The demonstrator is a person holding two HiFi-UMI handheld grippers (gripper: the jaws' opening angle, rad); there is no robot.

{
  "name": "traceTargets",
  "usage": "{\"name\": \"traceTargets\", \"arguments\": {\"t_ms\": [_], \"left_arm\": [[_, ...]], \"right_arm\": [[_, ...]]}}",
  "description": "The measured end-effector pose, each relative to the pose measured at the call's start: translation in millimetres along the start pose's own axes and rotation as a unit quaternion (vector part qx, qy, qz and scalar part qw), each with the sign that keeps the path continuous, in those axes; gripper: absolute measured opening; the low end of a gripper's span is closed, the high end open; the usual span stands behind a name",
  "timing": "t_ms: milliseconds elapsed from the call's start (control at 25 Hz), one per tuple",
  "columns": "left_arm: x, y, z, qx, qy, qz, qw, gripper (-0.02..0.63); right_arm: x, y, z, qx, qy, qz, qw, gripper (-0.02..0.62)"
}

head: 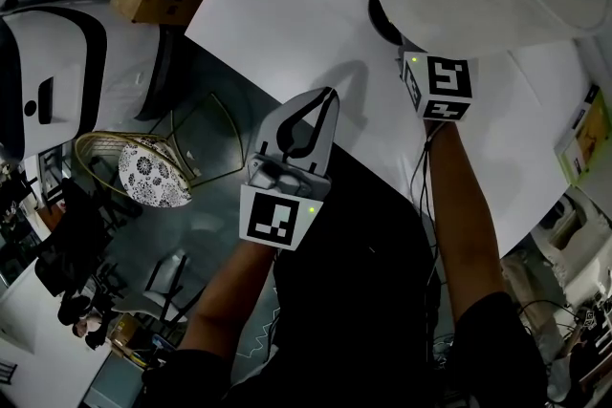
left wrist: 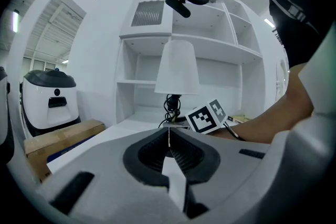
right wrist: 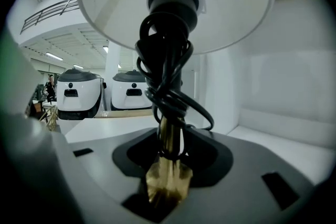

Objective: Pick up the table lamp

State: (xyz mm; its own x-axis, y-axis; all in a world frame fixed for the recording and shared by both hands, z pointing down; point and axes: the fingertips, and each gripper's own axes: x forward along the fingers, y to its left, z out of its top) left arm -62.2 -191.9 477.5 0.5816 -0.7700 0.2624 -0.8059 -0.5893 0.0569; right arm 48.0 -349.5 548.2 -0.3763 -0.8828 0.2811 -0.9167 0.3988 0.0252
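Gripping step: right gripper [right wrist: 170, 139] clamped on table lamp [right wrist: 173, 2] stem.
Idle: left gripper [left wrist: 169, 132] closed, empty.
Next: probably lift straight, base clearing counter [head: 287, 5].

Overhead, we look steeply down on the table [head: 287, 5]. Our left gripper view sees the table lamp [left wrist: 177, 68] from afar, the right from just beneath.

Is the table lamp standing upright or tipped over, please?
Upright: the table lamp shows a vertical stem under a level shade.
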Motion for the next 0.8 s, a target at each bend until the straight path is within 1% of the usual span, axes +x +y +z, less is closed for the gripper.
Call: {"name": "traceTargets", "arguments": {"t_ms": [120,200,400,600,800], "left_arm": [[0,1,-1,0.005,0.003,-0.003,1.0000,0.018],[-1,2,-1,0.002,0.003,-0.003,1.0000,0.018],[-2,4,2,0.006,0.005,-0.003,1.0000,0.018],[-3,6,11,0.002,-0.009,0.004,0.9999,0.018],[-5,4,13,0.004,-0.008,0.003,1.0000,0.018]], "right_arm": [[1,1,2,0.002,-0.008,0.001,1.000,0.140],[2,1,1,-0.007,-0.007,0.001,1.000,0.118],[0,4,0,-0.024,0.016,0.002,1.000,0.100],[-4,15,7,-0.036,0.030,0.015,0.999,0.097],[-5,17,6,-0.034,0.039,0.023,0.998,0.095]]}}
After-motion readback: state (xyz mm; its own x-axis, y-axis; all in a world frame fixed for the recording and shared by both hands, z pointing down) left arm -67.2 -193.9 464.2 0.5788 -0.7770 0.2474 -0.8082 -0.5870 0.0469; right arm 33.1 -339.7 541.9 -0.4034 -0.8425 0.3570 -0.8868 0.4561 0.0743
